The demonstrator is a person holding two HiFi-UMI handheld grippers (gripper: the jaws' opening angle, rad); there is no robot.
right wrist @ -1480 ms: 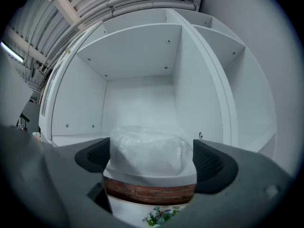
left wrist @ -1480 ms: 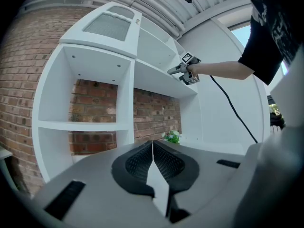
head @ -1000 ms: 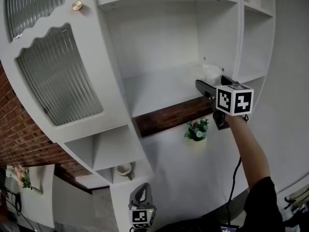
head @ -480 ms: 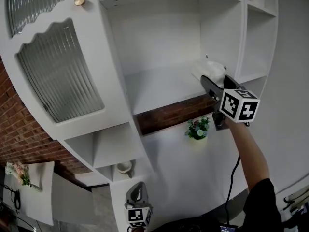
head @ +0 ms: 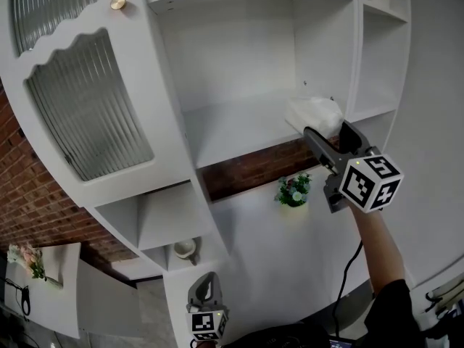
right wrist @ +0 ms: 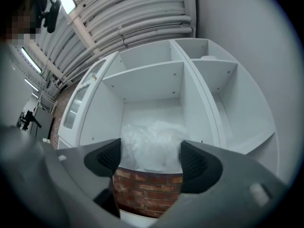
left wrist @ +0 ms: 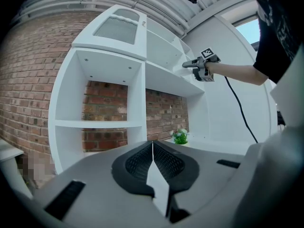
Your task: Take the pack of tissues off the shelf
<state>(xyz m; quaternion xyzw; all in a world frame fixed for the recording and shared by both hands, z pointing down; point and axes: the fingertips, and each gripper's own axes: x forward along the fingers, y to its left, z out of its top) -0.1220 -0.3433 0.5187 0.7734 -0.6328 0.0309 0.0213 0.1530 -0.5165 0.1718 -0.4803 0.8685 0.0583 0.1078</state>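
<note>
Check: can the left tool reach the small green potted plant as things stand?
Probably yes: nothing stands between the shut left tool and the small green potted plant.

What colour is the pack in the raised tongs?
The pack of tissues is white, seen best in the right gripper view.

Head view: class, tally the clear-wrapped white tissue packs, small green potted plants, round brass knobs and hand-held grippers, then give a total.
Clear-wrapped white tissue pack: 1
Small green potted plant: 1
Round brass knob: 1
Grey hand-held grippers: 2 (left gripper, right gripper)
Total: 5
</note>
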